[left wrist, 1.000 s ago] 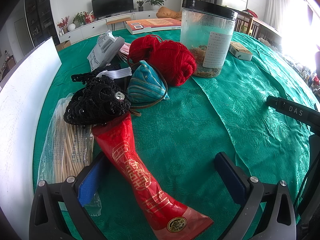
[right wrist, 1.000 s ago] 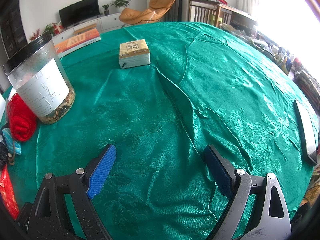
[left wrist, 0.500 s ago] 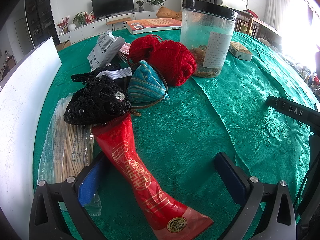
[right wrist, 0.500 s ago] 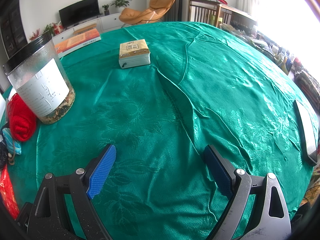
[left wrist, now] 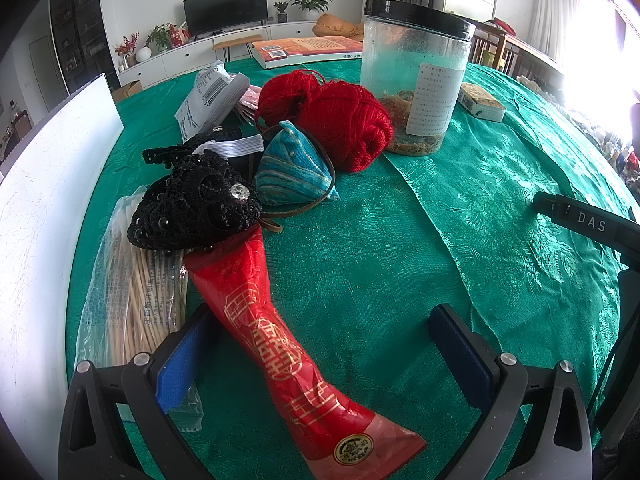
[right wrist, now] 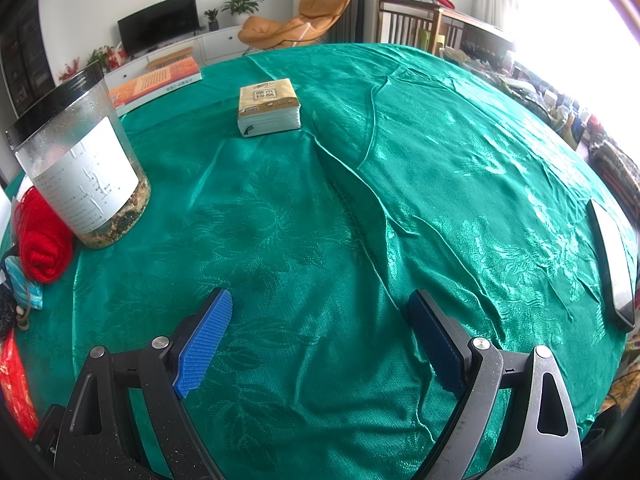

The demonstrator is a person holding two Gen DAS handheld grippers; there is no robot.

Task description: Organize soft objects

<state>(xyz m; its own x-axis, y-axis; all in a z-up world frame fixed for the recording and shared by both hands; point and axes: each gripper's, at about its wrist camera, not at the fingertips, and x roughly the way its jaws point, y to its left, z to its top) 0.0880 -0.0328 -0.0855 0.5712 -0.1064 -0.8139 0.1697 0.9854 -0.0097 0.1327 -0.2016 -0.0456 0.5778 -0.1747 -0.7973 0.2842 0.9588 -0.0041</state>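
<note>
A heap of soft things lies on the green tablecloth [left wrist: 400, 248]: a red yarn ball [left wrist: 340, 120], a blue striped pouch [left wrist: 296, 170], a black lace piece with a rhinestone [left wrist: 192, 208] and a white elastic band [left wrist: 236, 146]. A long red foil packet [left wrist: 272, 344] runs from under the lace toward me. My left gripper [left wrist: 320, 356] is open, its jaws either side of that packet without touching it. My right gripper [right wrist: 320, 334] is open over bare cloth, and the red yarn [right wrist: 42, 240] sits far to its left.
A clear jar with a black lid [left wrist: 416, 76] stands behind the yarn. A bag of wooden sticks [left wrist: 136, 304] lies at the left beside a white board [left wrist: 44, 208]. A tissue pack [right wrist: 269, 106], a book [right wrist: 156, 84] and a phone [right wrist: 612, 260] also rest on the cloth.
</note>
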